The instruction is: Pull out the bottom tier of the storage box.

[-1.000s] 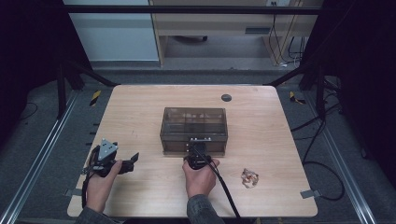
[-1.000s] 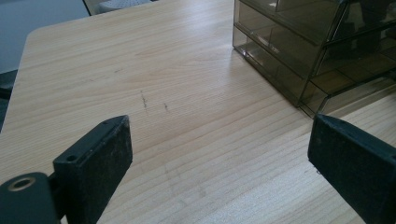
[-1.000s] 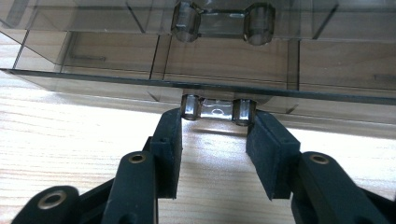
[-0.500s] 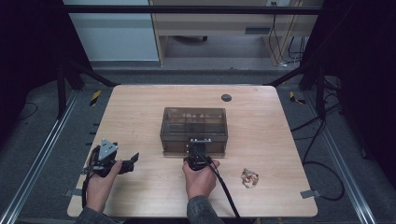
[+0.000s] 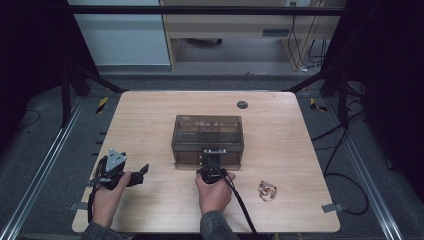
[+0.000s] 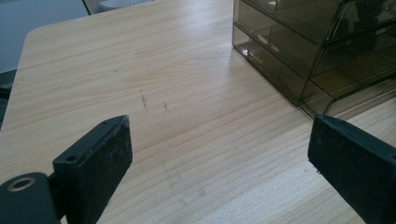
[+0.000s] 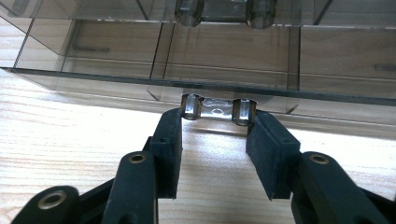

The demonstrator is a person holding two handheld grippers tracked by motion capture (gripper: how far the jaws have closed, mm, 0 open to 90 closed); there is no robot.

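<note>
A smoky see-through drawer box (image 5: 207, 132) stands in the middle of the wooden table (image 5: 150, 115). Its bottom drawer (image 7: 233, 51) sticks out a little toward me. My right gripper (image 5: 214, 156) is at that drawer's front. In the right gripper view its gripper (image 7: 217, 123) is shut on the drawer's clear handle (image 7: 217, 109), one pad against the outer side of each of the two posts. My left gripper (image 5: 140, 174) rests low over the table's near left, pointing right toward the box (image 6: 299, 42). Its jaws (image 6: 219, 154) stand wide open over bare wood.
A small crumpled brown-and-white scrap (image 5: 267, 190) lies on the table to the right of my right hand. A dark round plug (image 5: 242, 104) sits in the tabletop behind the box. Cables trail from both grippers toward the near edge.
</note>
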